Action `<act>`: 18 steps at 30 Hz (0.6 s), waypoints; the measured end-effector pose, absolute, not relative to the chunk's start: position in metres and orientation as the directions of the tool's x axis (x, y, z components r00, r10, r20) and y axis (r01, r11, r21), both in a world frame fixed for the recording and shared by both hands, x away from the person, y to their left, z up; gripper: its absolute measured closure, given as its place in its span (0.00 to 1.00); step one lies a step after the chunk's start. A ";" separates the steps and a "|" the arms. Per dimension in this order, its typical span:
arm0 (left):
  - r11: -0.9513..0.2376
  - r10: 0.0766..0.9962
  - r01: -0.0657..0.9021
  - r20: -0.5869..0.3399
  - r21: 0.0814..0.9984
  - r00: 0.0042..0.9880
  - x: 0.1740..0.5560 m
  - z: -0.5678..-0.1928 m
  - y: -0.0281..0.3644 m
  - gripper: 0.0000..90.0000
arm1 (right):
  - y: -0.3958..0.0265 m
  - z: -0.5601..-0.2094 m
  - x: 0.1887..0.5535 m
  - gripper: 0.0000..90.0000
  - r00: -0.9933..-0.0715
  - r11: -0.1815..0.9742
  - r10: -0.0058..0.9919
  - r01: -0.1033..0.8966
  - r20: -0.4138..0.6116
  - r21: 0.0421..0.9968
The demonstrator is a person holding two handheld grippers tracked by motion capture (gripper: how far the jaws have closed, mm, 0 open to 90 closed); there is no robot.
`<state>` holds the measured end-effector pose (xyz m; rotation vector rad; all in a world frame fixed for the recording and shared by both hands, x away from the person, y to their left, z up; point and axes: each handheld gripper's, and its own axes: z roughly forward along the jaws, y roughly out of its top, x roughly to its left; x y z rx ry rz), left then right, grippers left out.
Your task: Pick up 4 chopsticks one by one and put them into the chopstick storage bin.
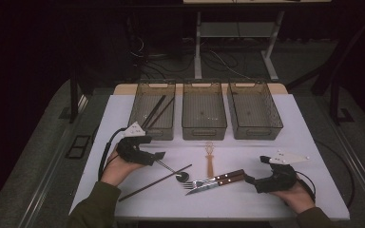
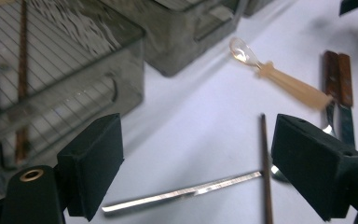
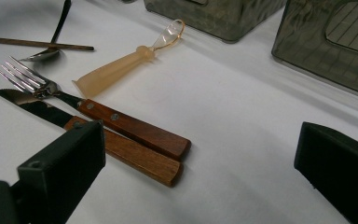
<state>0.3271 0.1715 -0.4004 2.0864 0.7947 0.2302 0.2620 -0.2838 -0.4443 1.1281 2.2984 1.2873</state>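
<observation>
High view: left gripper open, empty, over spoon near tabletop middle; right gripper open beside fork and knife.
Left gripper view: jaws wide, spoon handle between, untouched.
Right gripper view: jaws wide, bare cloth between.

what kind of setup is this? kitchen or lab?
Likely a lab data-collection bench, not a kitchen: a white-covered table holding three smoky translucent plastic bins, loose cutlery such as the wooden-handled fork, and cables on the dark floor behind.
</observation>
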 end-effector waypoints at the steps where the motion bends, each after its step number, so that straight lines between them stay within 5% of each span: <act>1: -0.425 0.609 0.450 -0.119 0.786 0.784 0.324 -0.402 0.172 0.18 | -0.284 -0.444 0.262 0.02 -0.659 0.302 0.741 0.496 0.127 0.814; 10: -0.472 0.561 0.421 -0.105 0.774 0.821 0.292 -0.415 0.169 0.28 | -0.284 -0.444 0.261 0.02 -0.662 0.307 0.740 0.489 0.118 0.817; 18: -0.491 0.551 0.443 -0.127 0.751 0.825 0.276 -0.425 0.174 0.51 | -0.284 -0.443 0.260 0.02 -0.662 0.308 0.740 0.490 0.118 0.816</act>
